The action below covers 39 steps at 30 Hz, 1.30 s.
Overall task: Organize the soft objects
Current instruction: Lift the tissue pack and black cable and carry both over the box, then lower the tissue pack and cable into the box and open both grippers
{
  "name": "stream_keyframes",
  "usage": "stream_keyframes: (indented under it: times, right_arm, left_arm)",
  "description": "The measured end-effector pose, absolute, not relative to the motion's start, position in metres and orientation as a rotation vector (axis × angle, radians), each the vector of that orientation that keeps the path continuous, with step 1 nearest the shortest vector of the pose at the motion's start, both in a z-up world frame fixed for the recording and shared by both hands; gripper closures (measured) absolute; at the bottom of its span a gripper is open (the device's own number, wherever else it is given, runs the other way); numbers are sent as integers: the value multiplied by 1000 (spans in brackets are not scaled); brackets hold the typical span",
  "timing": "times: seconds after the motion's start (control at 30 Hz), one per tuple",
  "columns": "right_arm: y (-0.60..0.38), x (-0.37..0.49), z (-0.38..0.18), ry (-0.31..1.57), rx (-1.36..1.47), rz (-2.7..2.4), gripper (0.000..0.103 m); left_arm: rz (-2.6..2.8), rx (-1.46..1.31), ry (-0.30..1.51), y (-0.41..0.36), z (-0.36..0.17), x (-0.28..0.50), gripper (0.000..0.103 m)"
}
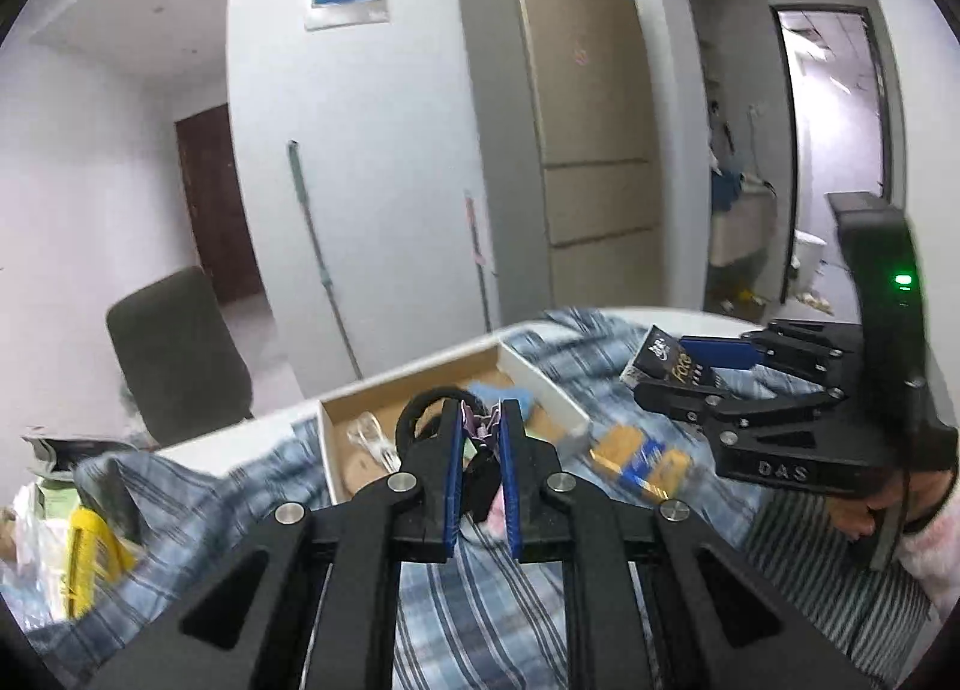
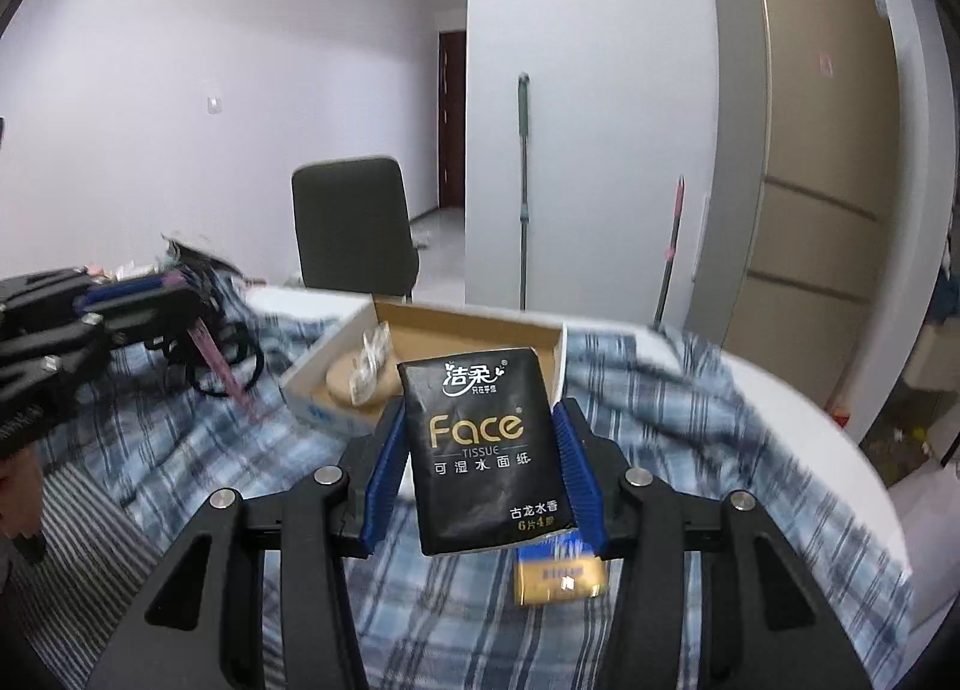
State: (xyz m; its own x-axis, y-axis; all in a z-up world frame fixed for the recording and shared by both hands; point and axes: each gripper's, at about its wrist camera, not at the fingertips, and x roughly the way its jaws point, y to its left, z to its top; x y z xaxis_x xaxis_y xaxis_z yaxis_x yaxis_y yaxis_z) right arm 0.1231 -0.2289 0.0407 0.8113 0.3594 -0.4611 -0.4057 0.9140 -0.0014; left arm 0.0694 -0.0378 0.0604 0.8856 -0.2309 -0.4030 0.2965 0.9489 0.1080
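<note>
Two soft things are in your hands at once, both raised above the plaid cloth (image 2: 660, 420) on the bench (image 2: 798, 420). Your right gripper (image 2: 480, 474) has its fingers clamped on the sides of a black tissue pack (image 2: 480, 450), which stands upright between the blue pads with its printed face toward the camera, in front of the open cardboard box (image 2: 456, 342). That pack should be light and squashy, with a slick film wrapper, so a hold across its narrow sides near the middle, as you have it, looks sound; squeeze harder and it will only buckle. Your left gripper (image 1: 481, 426) has its fingers drawn almost together on a thin purple strip (image 1: 480, 423) that carries a black looped cord or band (image 1: 420, 411); what this thing is exactly you cannot tell from either view. It is limp and nearly weightless, and it dangles below the pads, so it will likely swing and could slip out of a pinch that catches so little of it. A yellow and blue packet (image 2: 561, 567) lies on the cloth below the tissue pack.
</note>
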Motion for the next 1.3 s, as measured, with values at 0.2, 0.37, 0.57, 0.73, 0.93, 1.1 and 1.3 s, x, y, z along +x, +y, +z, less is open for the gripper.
stream_keyframes:
  times: [0.2, 0.37, 0.57, 0.73, 0.93, 1.1, 1.3]
  right_arm:
    - [-212, 150, 90, 417, -120, 381, 56]
    - [-201, 190, 120, 437, -102, 332, 56]
    - [-192, 232, 132, 466, 19, 318, 56]
    - [-183, 250, 110, 496, 32, 328, 56]
    - [-177, 265, 77, 585, 2, 322, 56]
    - [-167, 281, 45, 702, -31, 347, 56]
    - [-156, 296, 3, 829, -62, 371, 55]
  left_arm:
    - [-141, 143, 367, -41, 93, 108, 91]
    - [-110, 86, 368, -39, 115, 145, 91]
    - [-102, 71, 384, -39, 129, 196, 91]
    - [-104, 56, 399, -34, 126, 216, 91]
    - [-97, 42, 450, -25, 105, 227, 91]
    - [-90, 32, 545, -14, 80, 244, 90]
    - [-75, 20, 687, -7, 47, 269, 90]
